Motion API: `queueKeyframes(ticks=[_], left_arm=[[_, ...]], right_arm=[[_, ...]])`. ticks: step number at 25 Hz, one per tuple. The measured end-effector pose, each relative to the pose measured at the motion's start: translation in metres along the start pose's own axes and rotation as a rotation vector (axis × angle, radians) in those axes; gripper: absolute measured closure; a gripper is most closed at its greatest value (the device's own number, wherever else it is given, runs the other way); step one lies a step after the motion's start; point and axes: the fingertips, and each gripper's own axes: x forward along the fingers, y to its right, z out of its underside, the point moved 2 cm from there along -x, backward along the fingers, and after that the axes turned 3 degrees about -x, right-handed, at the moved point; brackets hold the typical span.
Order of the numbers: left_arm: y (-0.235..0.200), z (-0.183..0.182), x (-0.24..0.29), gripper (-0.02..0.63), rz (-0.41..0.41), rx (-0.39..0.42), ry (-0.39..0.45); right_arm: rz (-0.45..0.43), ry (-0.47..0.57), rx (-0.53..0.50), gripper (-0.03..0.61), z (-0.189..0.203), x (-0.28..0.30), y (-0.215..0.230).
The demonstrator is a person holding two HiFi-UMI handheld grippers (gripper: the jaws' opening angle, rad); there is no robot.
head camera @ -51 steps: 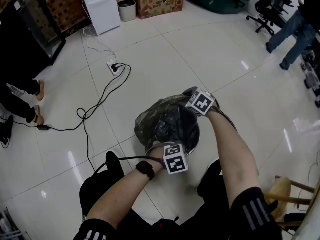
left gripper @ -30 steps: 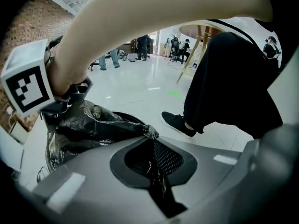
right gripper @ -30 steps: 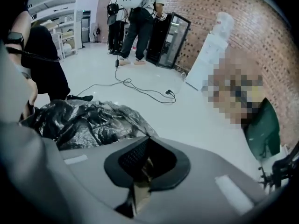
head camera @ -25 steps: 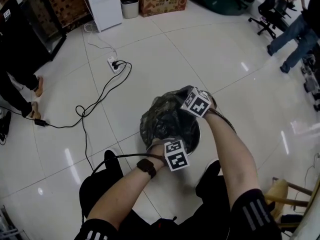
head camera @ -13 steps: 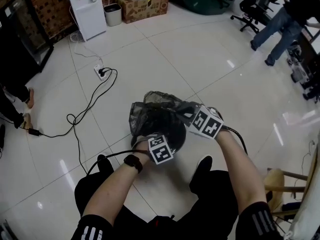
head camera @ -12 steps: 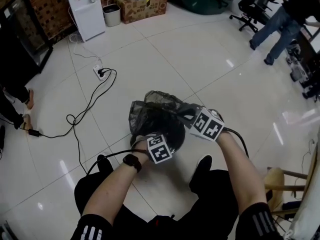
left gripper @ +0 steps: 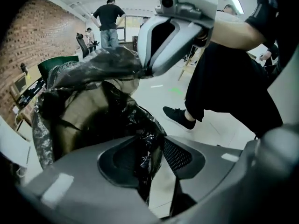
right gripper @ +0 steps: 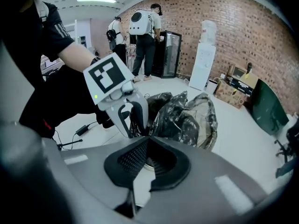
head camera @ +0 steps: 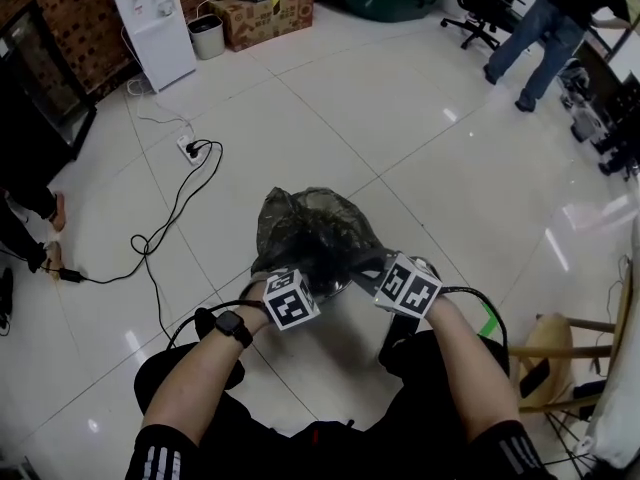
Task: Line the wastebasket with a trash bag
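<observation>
The trash bag (head camera: 312, 230) is draped over the wastebasket (right gripper: 148, 163), which stands on the tiled floor (head camera: 450, 168). The step in hand is judged to be seating the bag's mouth round the rim. The right gripper (left gripper: 145, 70) is clamped on a stretched fold of film. The left gripper (left gripper: 149, 158) has just been opening, and film hangs unpinched between its parted jaws. Next, a grip further round the rim is called for, with the film drawn down outside.

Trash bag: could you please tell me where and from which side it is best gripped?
Probably grip the crumpled film standing up at the far side of the trash bag, coming from above with the tongs pointing down across a fold. It bunches loose there, while the right gripper holds the near edge taut.
</observation>
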Motion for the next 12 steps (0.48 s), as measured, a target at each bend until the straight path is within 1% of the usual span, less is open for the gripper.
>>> queueKeyframes(ticks=[3,5,8,12], left_arm=[[-0.001,0.008,-0.006,0.458,-0.019,0.007,-0.023],[-0.011,0.011,0.000,0.446,-0.038,-0.021,-0.028],[-0.028,0.012,0.010,0.431,-0.045,-0.077,-0.040],[-0.047,0.001,0.023,0.426,-0.090,-0.103,-0.042]], right_arm=[[-0.035,-0.032,-0.038,0.572,0.008,0.009,-0.012],[-0.063,-0.040,-0.051,0.572,0.006,0.012,-0.018],[-0.099,-0.049,-0.049,0.572,0.002,0.016,-0.025],[-0.108,-0.058,-0.057,0.572,0.003,0.019,-0.024]])
